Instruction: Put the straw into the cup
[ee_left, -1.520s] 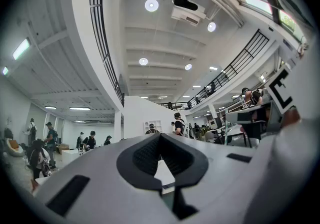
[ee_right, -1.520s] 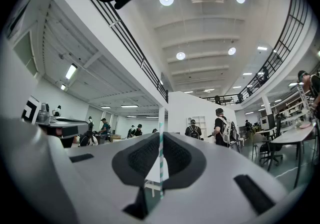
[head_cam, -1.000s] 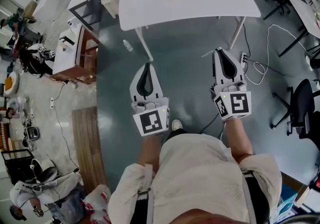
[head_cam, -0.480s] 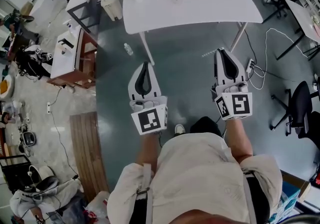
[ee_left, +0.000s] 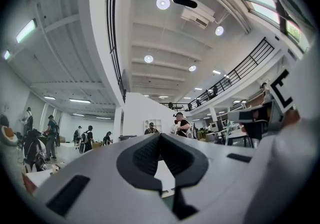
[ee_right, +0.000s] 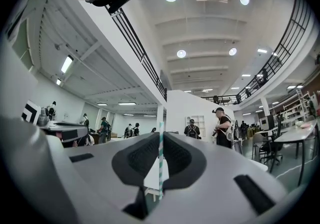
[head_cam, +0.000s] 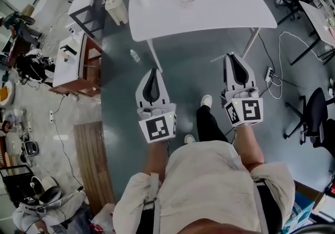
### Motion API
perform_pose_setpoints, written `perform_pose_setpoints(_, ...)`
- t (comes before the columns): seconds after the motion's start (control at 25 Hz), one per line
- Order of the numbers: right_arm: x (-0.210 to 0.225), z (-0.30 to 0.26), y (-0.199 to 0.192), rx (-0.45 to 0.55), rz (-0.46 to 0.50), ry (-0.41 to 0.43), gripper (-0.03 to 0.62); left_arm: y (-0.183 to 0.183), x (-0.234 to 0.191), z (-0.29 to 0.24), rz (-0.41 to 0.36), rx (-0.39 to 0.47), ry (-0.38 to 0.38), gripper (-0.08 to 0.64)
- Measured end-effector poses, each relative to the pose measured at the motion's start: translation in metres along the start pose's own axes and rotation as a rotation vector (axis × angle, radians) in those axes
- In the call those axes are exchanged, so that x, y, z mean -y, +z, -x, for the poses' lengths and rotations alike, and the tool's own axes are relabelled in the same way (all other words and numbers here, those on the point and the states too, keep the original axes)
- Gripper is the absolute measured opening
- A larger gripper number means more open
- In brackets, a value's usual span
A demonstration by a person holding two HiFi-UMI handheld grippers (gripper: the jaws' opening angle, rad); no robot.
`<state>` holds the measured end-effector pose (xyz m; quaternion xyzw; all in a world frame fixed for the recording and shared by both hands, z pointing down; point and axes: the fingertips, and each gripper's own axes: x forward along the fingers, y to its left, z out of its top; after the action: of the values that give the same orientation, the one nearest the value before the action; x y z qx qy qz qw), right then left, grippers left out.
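The left gripper (head_cam: 153,72) is clenched on nothing, its pose unchanged; between the grippers a white shoe (head_cam: 206,101) has stepped forward; the right gripper (head_cam: 232,56) stays clamped on the striped straw (ee_right: 160,163), which crosses its closed jaws; the white table (head_cam: 209,15) ahead lies slightly nearer than before.

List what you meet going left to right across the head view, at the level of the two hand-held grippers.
Wooden desk → left hand-held gripper → white shoe → right hand-held gripper → black office chair.
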<state>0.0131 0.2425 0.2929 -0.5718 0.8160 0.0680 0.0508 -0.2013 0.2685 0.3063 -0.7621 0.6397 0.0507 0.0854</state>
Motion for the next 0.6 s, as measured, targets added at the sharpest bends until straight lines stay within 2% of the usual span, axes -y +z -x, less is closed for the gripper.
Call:
perform_pose_setpoints(0.28,0.020,-0.054,-0.025,-0.004,-0.031,0.006,0.023,-0.021,-0.006,-0.053,-0.019,-0.025,0.001,0.005)
perform_pose_setpoints(0.6,0.081,-0.133,-0.046,-0.011,-0.079,-0.001,0.023,-0.039,0.004,-0.149,-0.032,-0.053,0.003,0.005)
